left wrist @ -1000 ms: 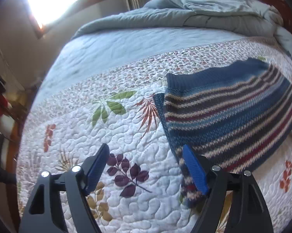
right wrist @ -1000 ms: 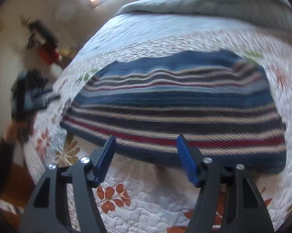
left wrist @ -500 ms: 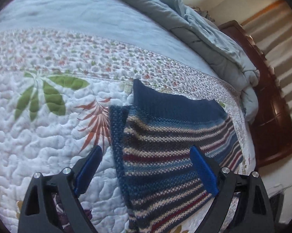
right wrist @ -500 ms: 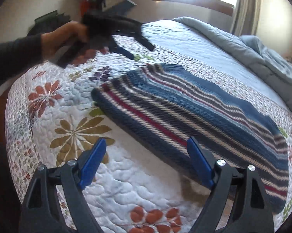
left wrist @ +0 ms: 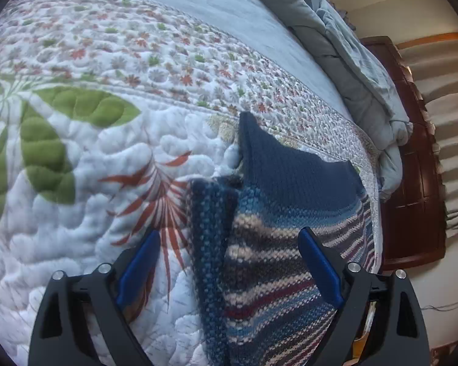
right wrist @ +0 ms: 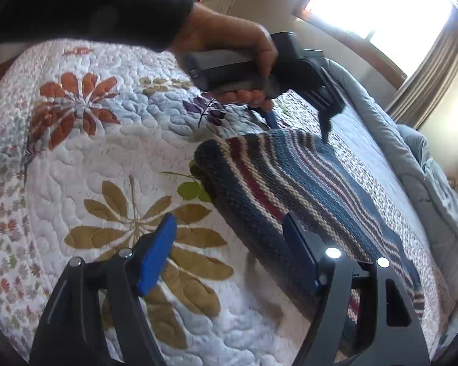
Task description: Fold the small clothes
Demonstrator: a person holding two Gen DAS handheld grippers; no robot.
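The striped blue knitted sweater (left wrist: 277, 262) lies flat on the flowery quilted bed (left wrist: 76, 183). Its near edge sits between the wide left claw (left wrist: 229, 262). The right claw (right wrist: 229, 253), empty and closing, straddles the sweater's long side.

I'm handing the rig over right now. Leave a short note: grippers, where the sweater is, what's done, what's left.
Left gripper: open, over the striped sweater's end, nothing gripped.
Right gripper: jaws closing, one finger at the sweater's near edge, nothing pinched yet.
Sweater: lying on the floral quilt, already folded narrow with a flap doubled under along one edge.
Left: grip both ends, fold again.
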